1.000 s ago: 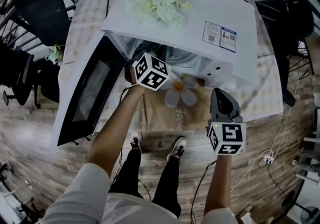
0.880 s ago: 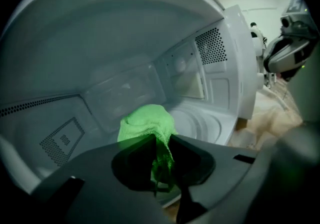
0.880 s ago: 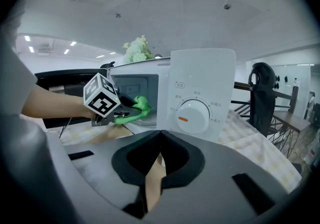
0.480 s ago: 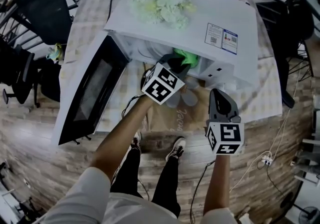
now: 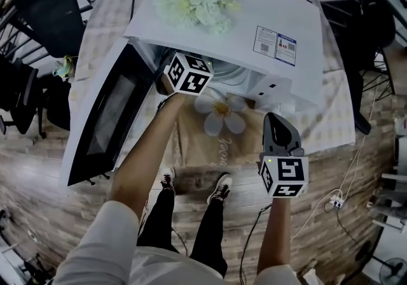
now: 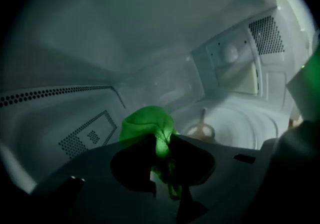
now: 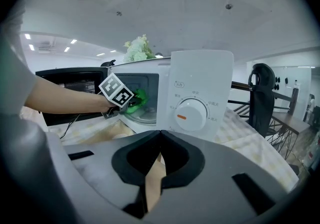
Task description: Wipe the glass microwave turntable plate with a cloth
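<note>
Reaching into the open microwave (image 5: 254,16), the left hand-held gripper (image 6: 160,140) clamps a bunched green cloth (image 6: 147,123) beside the glass plate (image 6: 240,125), which lies on the oven floor. Whether cloth meets glass cannot be told. No wiped patch shows, so most of the wiping looks yet to be done. The right hand-held gripper (image 7: 159,135) hangs outside above the counter (image 5: 334,125), its jaws together and empty. The door (image 5: 105,118) stands wide at left and flowers (image 5: 197,0) rest on top. The cavity's walls likely crowd the reach.
</note>
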Available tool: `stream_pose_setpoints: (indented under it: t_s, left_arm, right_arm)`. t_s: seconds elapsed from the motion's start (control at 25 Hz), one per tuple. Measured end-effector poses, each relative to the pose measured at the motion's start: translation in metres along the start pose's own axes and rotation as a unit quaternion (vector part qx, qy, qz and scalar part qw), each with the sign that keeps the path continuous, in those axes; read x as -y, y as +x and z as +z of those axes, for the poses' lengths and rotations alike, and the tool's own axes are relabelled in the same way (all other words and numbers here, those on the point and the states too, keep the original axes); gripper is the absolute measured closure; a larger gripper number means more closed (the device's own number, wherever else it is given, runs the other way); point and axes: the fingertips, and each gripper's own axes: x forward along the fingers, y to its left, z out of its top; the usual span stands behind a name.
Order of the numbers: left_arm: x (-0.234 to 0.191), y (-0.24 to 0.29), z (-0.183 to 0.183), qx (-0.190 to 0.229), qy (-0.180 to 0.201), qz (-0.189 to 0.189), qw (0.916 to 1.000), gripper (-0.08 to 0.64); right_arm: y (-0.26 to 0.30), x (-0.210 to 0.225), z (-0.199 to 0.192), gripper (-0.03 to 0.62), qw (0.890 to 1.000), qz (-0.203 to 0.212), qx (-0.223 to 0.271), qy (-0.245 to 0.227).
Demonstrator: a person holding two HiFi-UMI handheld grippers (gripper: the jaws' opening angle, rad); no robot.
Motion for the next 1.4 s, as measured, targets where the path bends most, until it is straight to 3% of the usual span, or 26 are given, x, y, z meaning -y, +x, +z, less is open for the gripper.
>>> stream_pose_setpoints:
  t_s: [0.16, 0.28, 0.4, 0.72, 0.96, 1.4]
  left_arm:
    - [0.001, 0.009, -0.007, -0.015, 0.02, -0.002, 0.9997, 0.468]
    - [0.015, 0.005, -0.004, -0.006, 0.012, -0.031, 0.9994, 0.469]
    - [0.038, 0.004, 0.006, -0.001, 0.039, -0.067, 0.997, 0.469]
    - [0.113, -0.021, 0.034, 0.055, 0.119, -0.17, 0.9767, 0.471]
    - [0.107, -0.063, 0.007, 0.034, 0.043, -0.199, 0.9784, 0.471]
    - [0.077, -0.16, 0.009, 0.039, -0.065, -0.25, 0.9654, 0.471]
  right_arm:
    - [-0.003, 0.0, -0.001, 0.578, 1.0, 0.001, -0.001, -0.002]
    - [-0.006, 0.004, -0.002, 0.578, 1.0, -0.002, -0.002, 0.0]
    - [-0.01, 0.008, -0.002, 0.578, 1.0, -0.007, -0.001, 0.003]
    - [-0.018, 0.007, 0.001, 0.578, 1.0, -0.011, -0.005, -0.001]
    - [-0.037, 0.004, 0.021, 0.578, 1.0, -0.01, -0.008, -0.004]
    - [-0.07, -0.003, 0.125, 0.578, 0.999, -0.006, 0.039, -0.029]
